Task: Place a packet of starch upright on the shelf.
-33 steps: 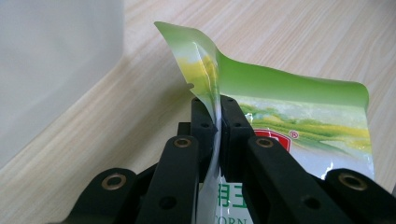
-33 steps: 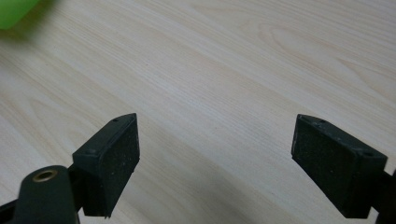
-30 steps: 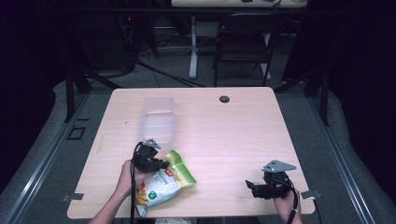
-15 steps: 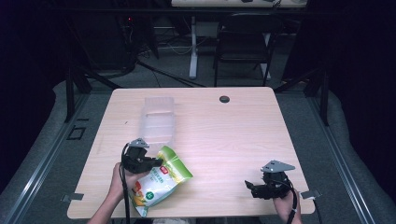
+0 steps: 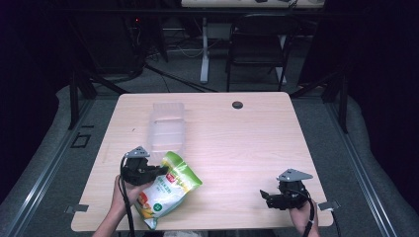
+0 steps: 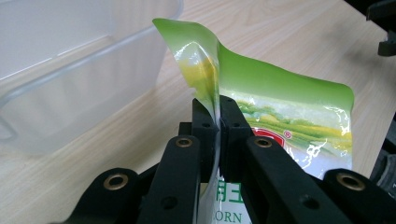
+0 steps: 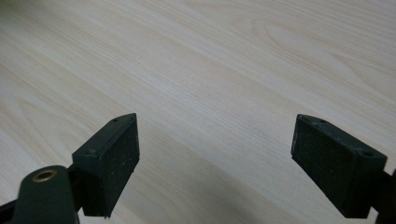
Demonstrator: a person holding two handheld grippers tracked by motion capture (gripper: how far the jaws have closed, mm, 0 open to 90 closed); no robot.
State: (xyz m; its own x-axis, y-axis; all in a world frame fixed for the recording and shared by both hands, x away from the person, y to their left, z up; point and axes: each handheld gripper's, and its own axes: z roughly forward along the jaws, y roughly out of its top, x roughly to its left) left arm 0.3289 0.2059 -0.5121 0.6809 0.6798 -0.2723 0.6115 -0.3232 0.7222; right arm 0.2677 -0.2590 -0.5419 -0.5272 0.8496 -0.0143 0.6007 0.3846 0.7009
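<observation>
A green, yellow and white snack bag (image 5: 165, 193) lies near the table's front left, one edge lifted. My left gripper (image 5: 159, 171) is shut on that edge, and in the left gripper view the bag (image 6: 280, 112) is pinched flat between the black pads of the left gripper (image 6: 218, 123). A clear plastic tub (image 5: 168, 129) stands just behind the bag, and its wall (image 6: 79, 93) is at the left in the left gripper view. My right gripper (image 5: 269, 197) rests near the front right edge, and in its own view the right gripper (image 7: 215, 163) is open above bare wood.
The wooden table (image 5: 237, 148) has a dark round grommet (image 5: 237, 104) near its far edge. A dark chair (image 5: 257, 49) and a table leg (image 5: 204, 49) stand beyond it. The other gripper (image 6: 385, 28) shows at the top right of the left gripper view.
My left gripper has moved left and slightly toward the front edge, pulling the bag's edge with it. The right gripper has stayed where it was.
</observation>
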